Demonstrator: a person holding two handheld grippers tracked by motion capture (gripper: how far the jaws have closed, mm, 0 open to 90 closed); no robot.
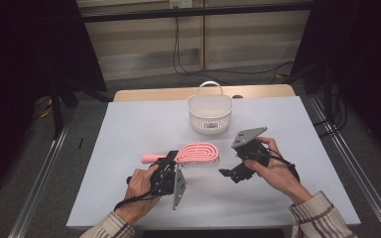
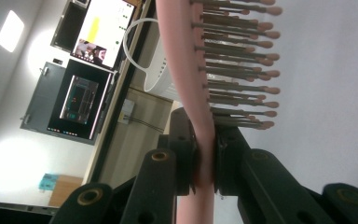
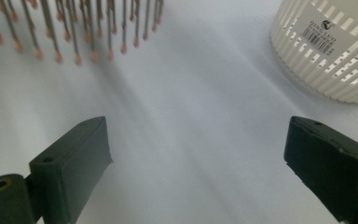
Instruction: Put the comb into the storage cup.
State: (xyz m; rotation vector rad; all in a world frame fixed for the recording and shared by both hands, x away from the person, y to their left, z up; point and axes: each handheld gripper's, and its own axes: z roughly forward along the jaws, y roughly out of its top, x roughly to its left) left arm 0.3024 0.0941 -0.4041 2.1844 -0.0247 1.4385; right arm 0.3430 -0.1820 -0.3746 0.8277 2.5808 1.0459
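Note:
A pink hairbrush (image 1: 197,153) with dark bristles is held a little above the white table, bristles pointing down. My left gripper (image 1: 168,171) is shut on the brush's neck, between handle and head; the left gripper view shows both pads pressed on the pink stem (image 2: 204,154). My right gripper (image 1: 230,173) is just right of the brush head, jaws wide apart with nothing between them. Its own view has the bristle tips (image 3: 77,58) at the top left and bare table between the pads (image 3: 81,154).
A white slotted basket (image 1: 210,113) with a loop handle stands at the back centre of the table, seen close at the upper right as basket wall (image 3: 326,51). The table surface (image 1: 129,129) has free room left and right. Metal rails run along both sides.

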